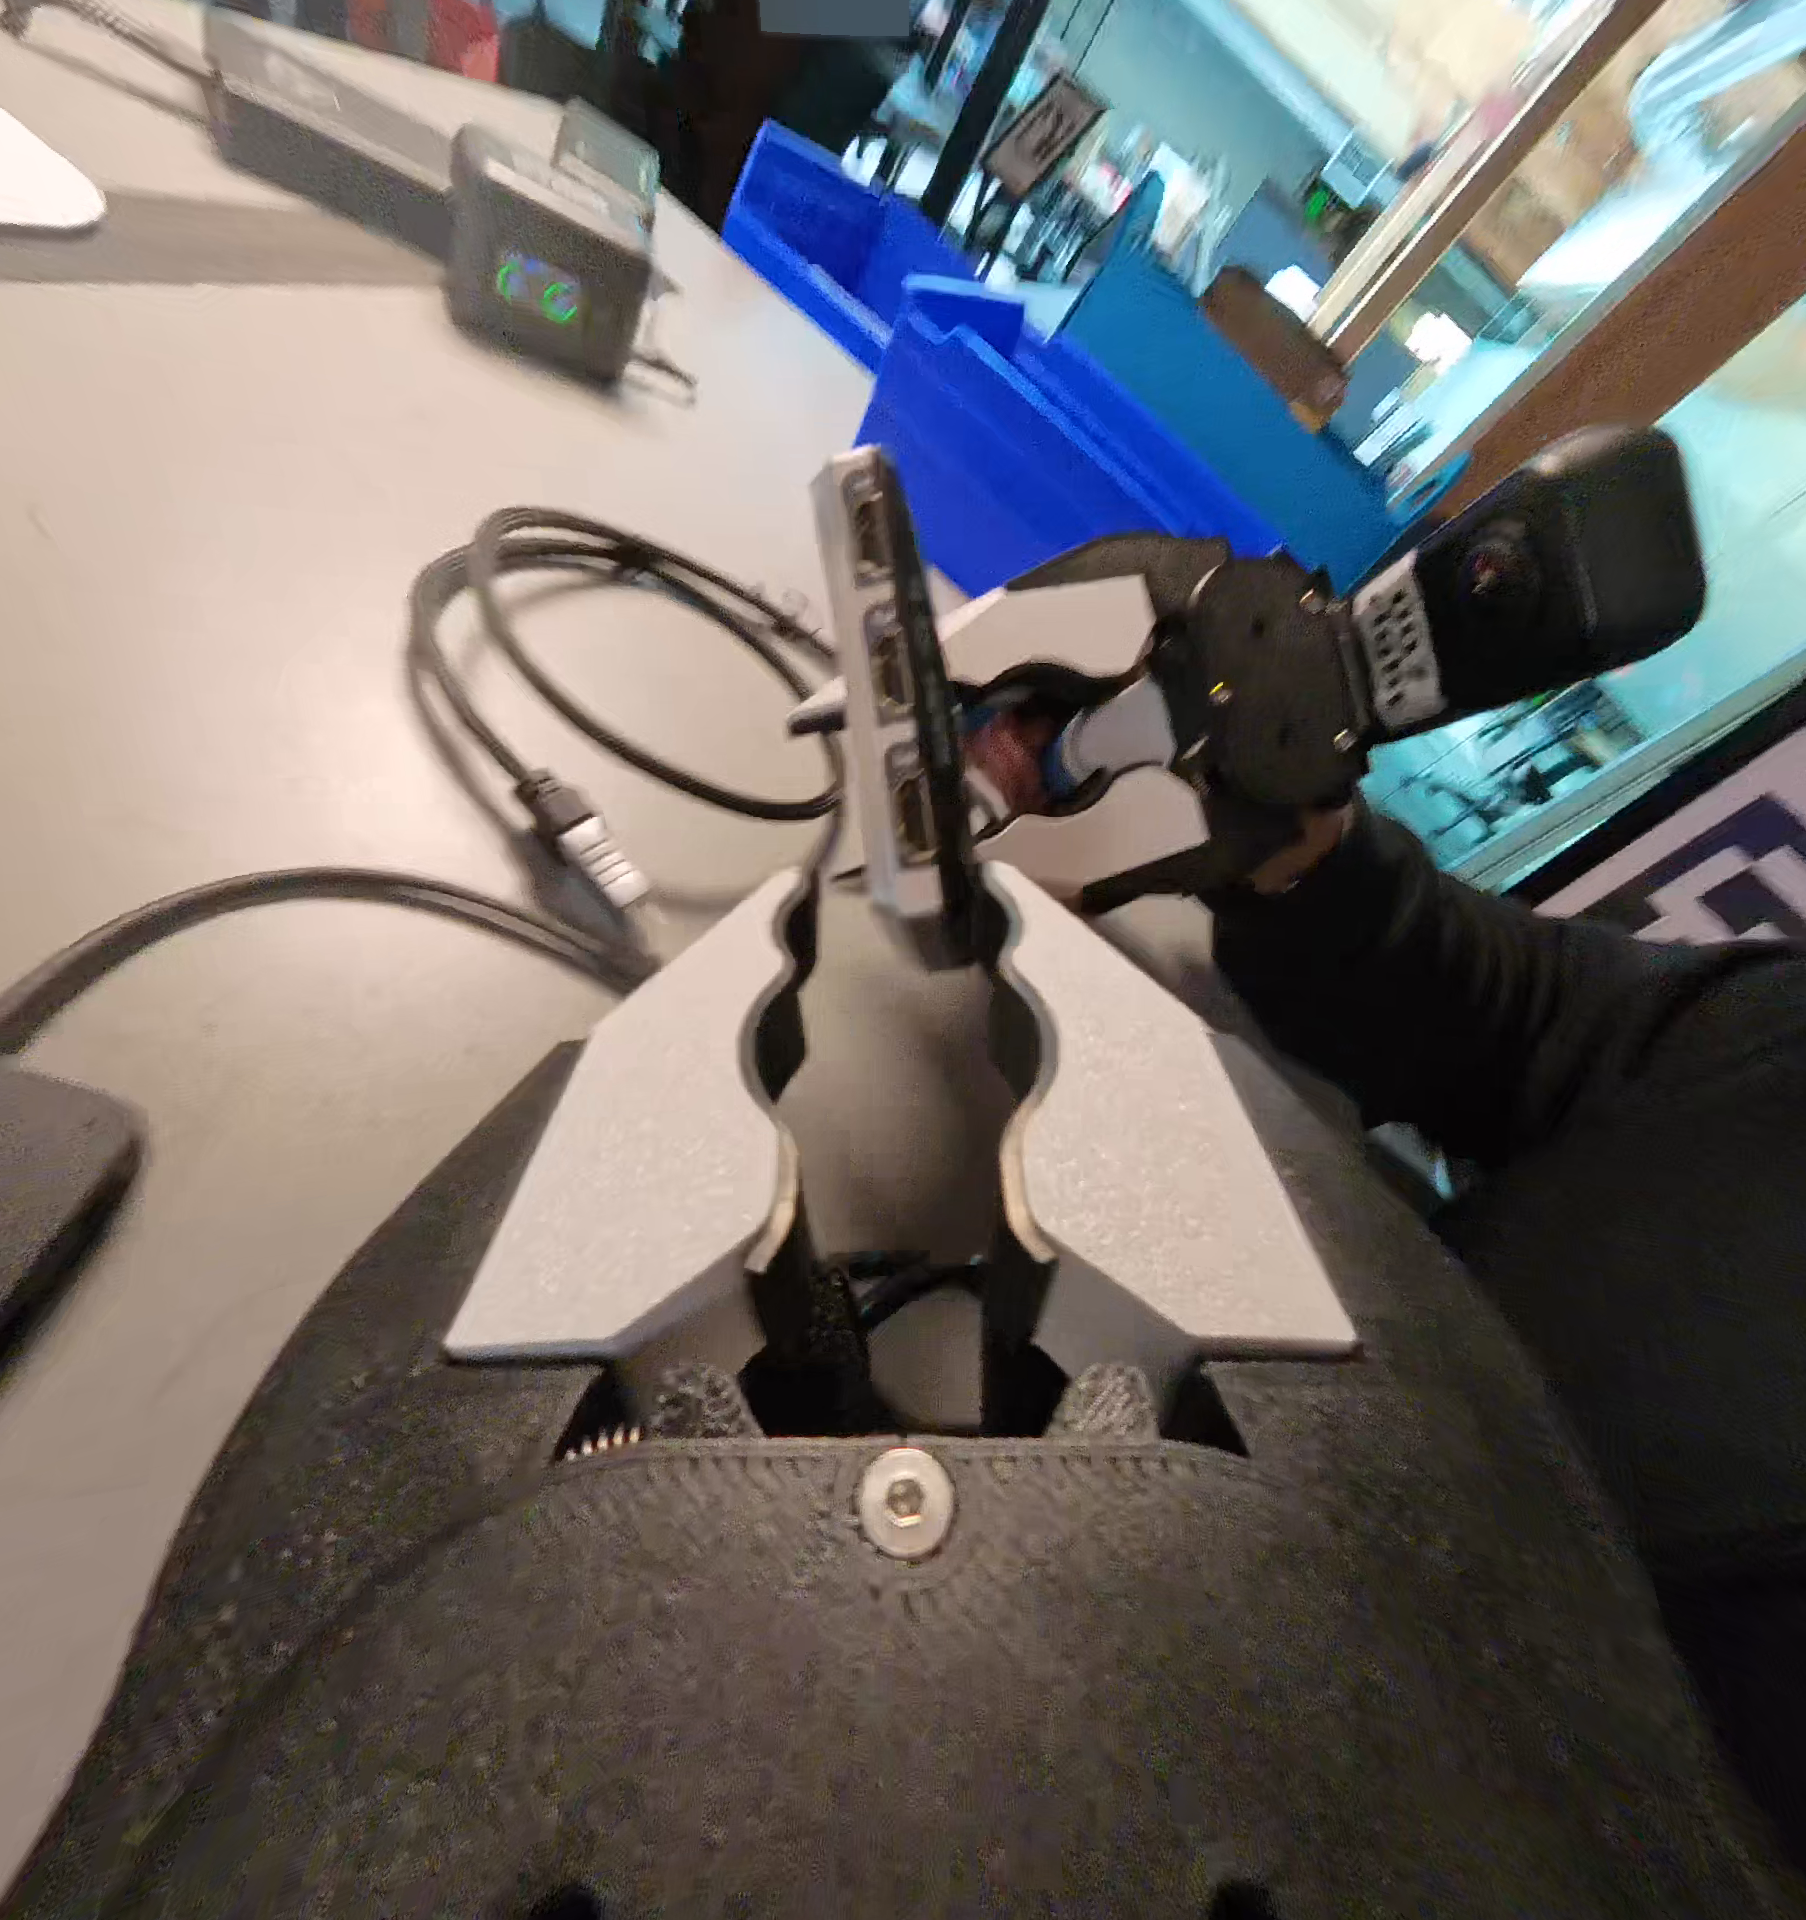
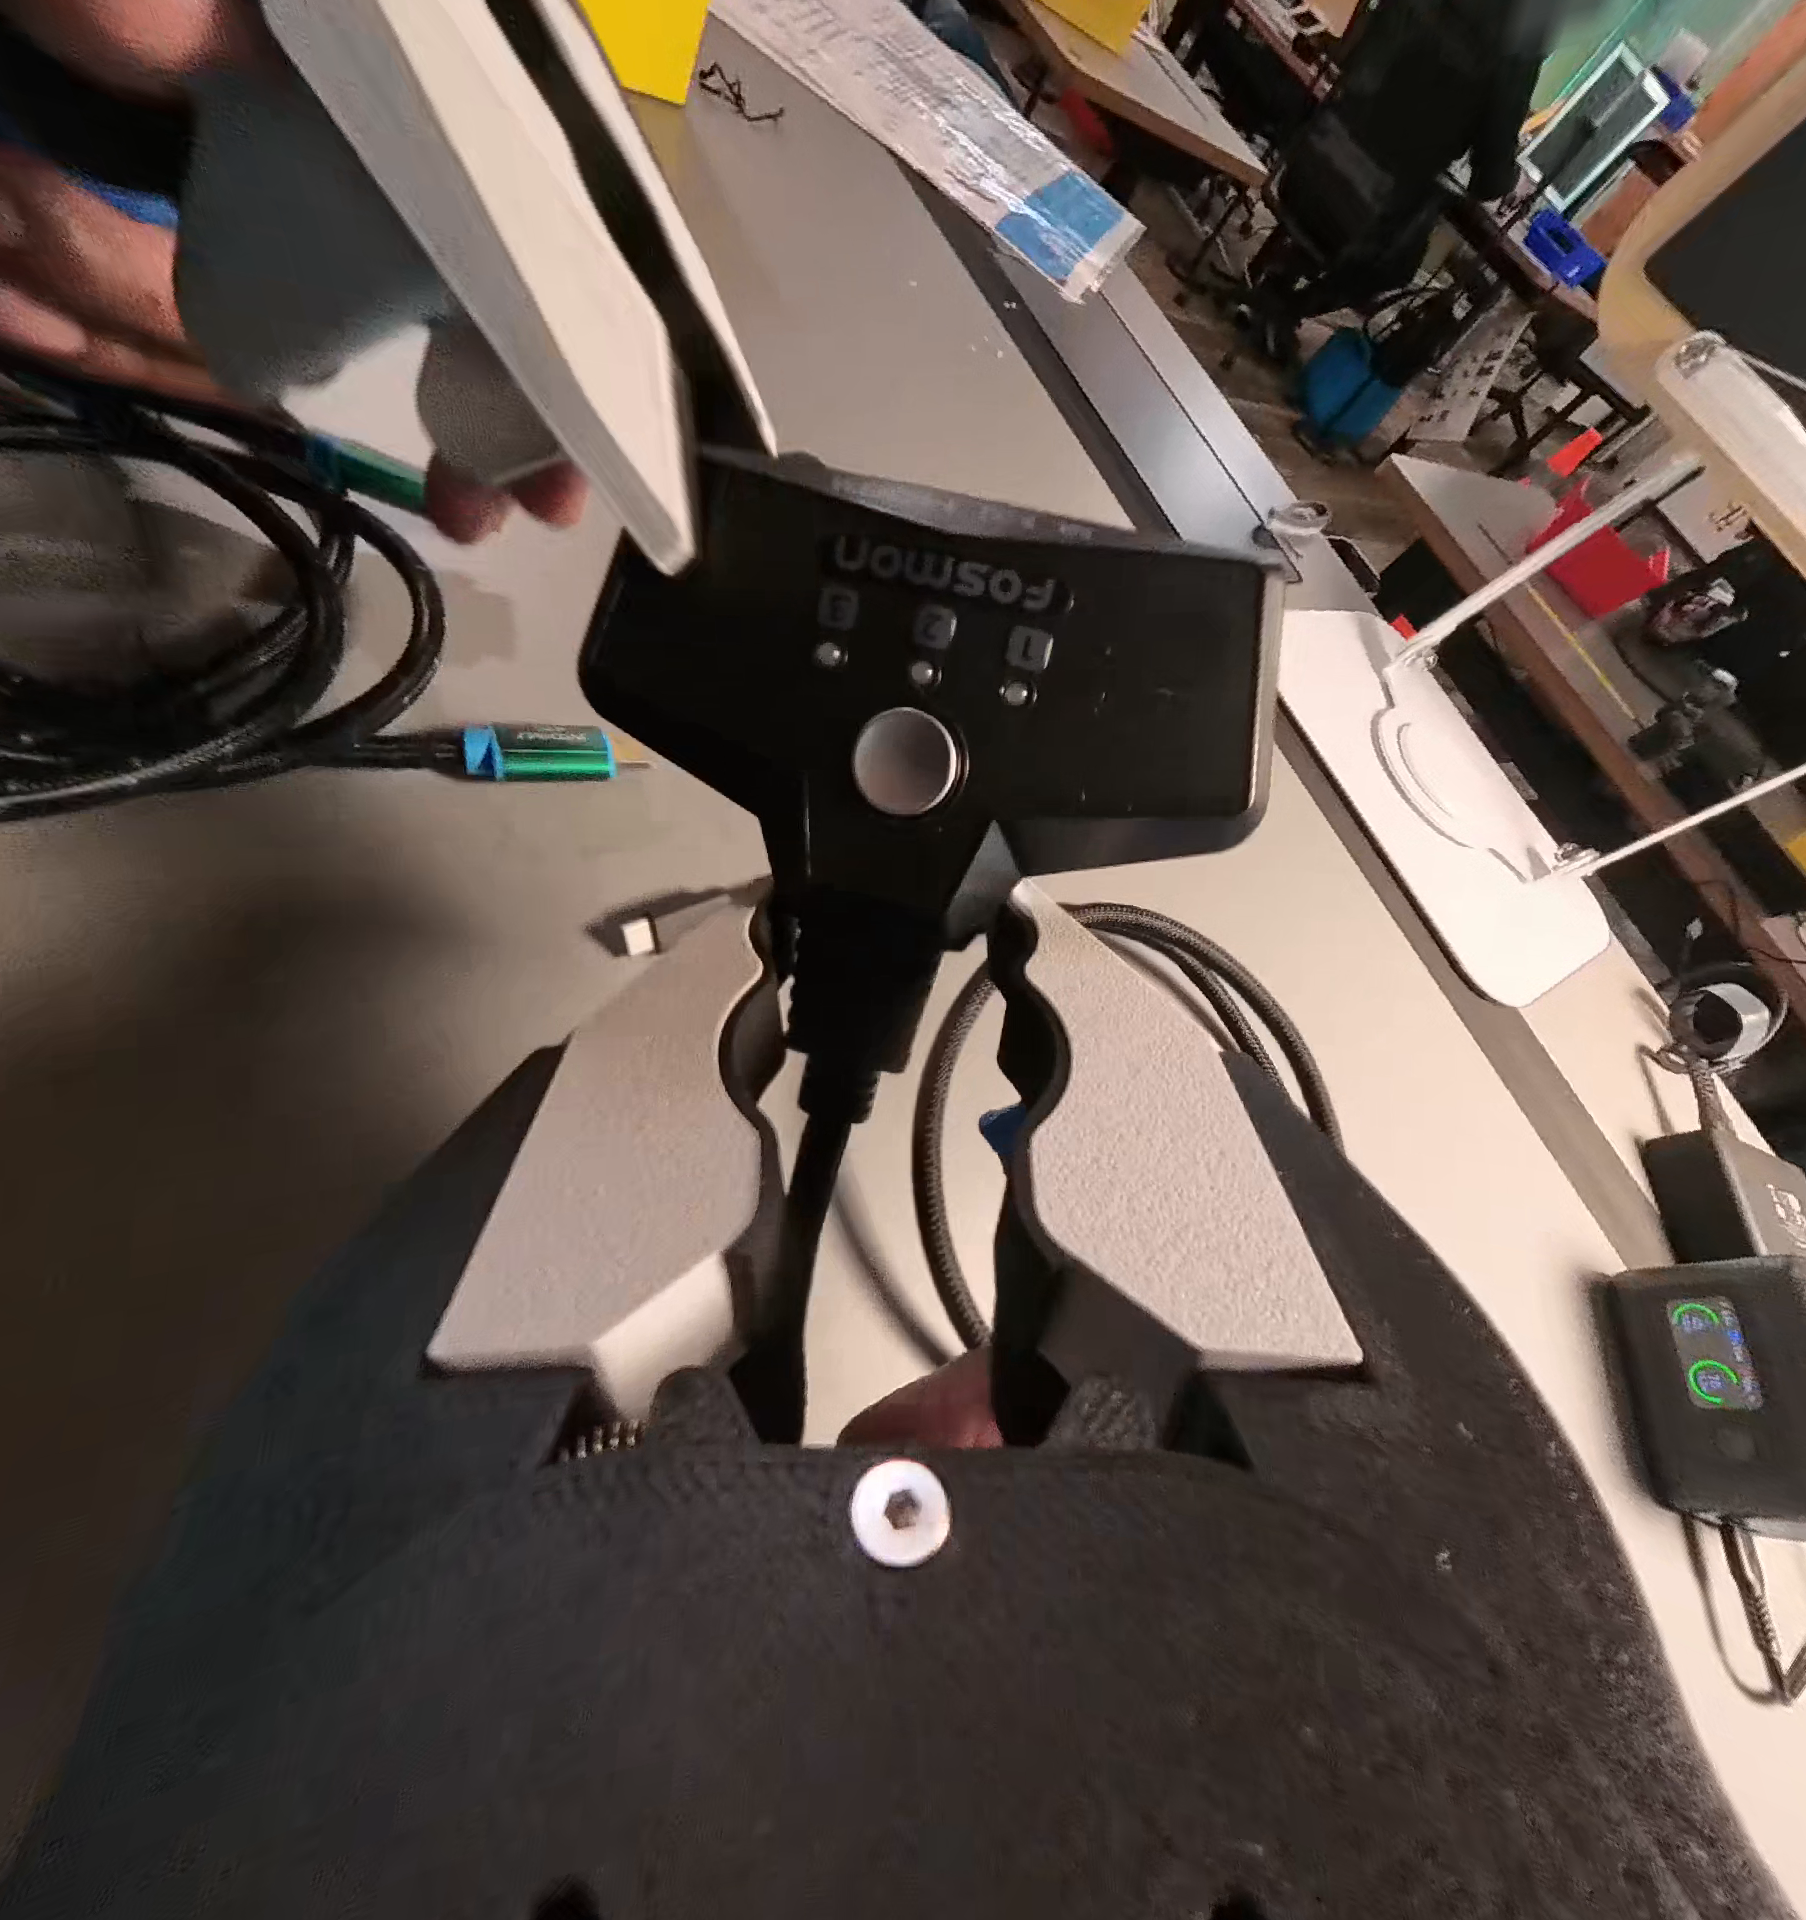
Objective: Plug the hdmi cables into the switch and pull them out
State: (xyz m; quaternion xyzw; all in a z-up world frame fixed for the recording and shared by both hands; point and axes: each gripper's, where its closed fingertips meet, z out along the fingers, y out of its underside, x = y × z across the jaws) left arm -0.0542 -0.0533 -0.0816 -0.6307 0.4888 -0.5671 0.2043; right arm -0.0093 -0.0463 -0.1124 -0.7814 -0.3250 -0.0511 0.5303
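Note:
The black HDMI switch (image 2: pixel 1086 707), with a round button and three lights, is held above the grey table. In the left wrist view it stands edge-on (image 1: pixel 883 665) and shows three empty ports. My left gripper (image 1: pixel 899 894) is shut on one end of it; its pale fingers (image 2: pixel 525 291) reach in from the upper left. My right gripper (image 2: pixel 888 935) is shut on the switch's narrow stem where its own black lead leaves; it also shows in the left wrist view (image 1: pixel 992 717). A green-plugged HDMI cable (image 2: pixel 546 753) lies unplugged on the table, with another green plug (image 2: pixel 374 478) behind it.
Coiled black cables (image 1: pixel 566 644) lie on the table left of the switch. A small charger with green rings on its display (image 1: pixel 546 281) sits farther back. Blue bins (image 1: pixel 1034 416) stand beyond the table edge. A white monitor base (image 2: pixel 1450 790) is to the right. A dark device (image 1: pixel 16 1174) lies at the left edge. One gripper's finger ends stand about 6 cm off the other's. The left tips stand about 12 cm off the green plug (image 2: pixel 374 478).

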